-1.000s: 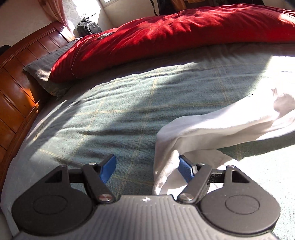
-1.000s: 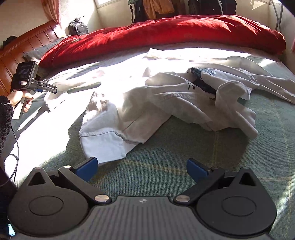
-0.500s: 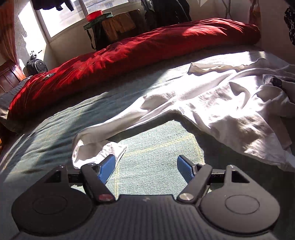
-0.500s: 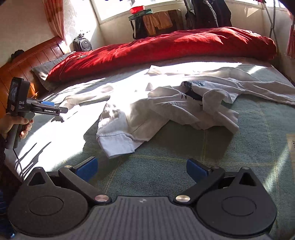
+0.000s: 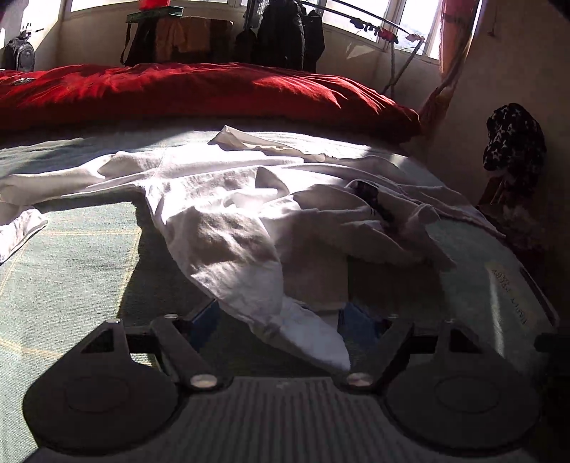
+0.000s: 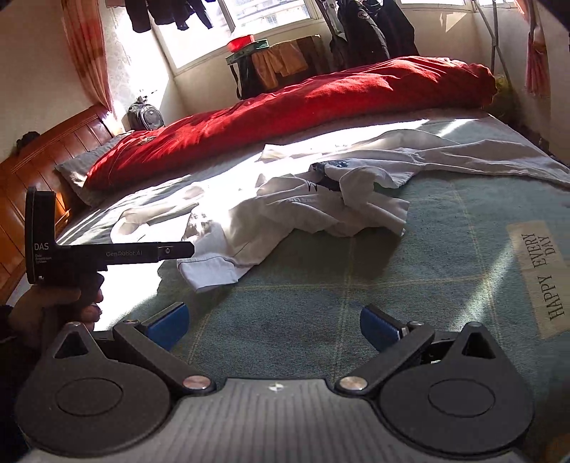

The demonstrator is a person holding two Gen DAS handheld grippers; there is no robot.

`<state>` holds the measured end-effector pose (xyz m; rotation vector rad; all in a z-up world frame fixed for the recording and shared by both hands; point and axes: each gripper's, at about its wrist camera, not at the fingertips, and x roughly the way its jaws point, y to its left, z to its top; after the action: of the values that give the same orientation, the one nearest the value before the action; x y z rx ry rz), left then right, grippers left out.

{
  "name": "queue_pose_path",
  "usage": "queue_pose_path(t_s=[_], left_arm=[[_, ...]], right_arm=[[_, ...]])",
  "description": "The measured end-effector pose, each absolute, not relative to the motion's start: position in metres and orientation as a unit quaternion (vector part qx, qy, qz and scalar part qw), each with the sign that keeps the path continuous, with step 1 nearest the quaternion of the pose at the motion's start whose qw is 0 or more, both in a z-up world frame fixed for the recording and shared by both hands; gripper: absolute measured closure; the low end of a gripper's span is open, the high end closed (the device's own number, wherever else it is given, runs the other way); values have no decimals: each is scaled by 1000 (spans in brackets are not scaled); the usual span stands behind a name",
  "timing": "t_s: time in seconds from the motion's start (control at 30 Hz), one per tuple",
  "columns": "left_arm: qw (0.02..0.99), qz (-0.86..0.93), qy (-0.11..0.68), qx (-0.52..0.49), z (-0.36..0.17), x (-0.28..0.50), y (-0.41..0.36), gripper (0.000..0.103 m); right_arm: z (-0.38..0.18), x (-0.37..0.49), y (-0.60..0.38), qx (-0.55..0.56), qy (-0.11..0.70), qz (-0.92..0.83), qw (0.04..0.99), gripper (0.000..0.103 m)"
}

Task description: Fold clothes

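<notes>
Sunlit windows (image 6: pixel 270 21), wooden headboard (image 6: pixel 46 171), red duvet (image 6: pixel 285 110) across the bed

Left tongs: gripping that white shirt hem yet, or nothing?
Nothing held. The left tongs stand open around the near corner of the white shirt, pads apart. The right tongs are open and empty too.

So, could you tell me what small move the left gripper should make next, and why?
Probably close the left gripper on the near corner of the white garment. Its blue fingers stand apart with that hem corner lying between them, not pinched, and the garment lies crumpled on the green blanket. The right gripper hangs open over bare blanket.
</notes>
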<state>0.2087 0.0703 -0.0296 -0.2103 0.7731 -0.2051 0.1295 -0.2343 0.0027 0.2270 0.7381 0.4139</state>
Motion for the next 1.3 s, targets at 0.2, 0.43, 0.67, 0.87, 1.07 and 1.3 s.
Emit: queue_pose_path(t_s=[0.2, 0.43, 0.67, 0.87, 1.07, 1.3], left_arm=[[898, -88, 390, -182, -59, 209, 71, 31], [890, -82, 383, -233, -77, 224, 67, 62], [897, -84, 367, -231, -76, 221, 65, 93], [915, -74, 337, -210, -49, 207, 89, 96], [921, -41, 338, -191, -40, 201, 120, 96], [909, -27, 363, -202, -59, 196, 127, 81]], right_arm=[[-4, 131, -235, 115, 360, 210, 902, 0], [-14, 139, -235, 126, 373, 216, 894, 0], [-19, 147, -236, 138, 386, 215, 886, 0], [-17, 146, -232, 134, 387, 218, 886, 0], [-14, 145, -224, 126, 387, 225, 885, 0], [-12, 146, -216, 116, 390, 228, 884, 0]])
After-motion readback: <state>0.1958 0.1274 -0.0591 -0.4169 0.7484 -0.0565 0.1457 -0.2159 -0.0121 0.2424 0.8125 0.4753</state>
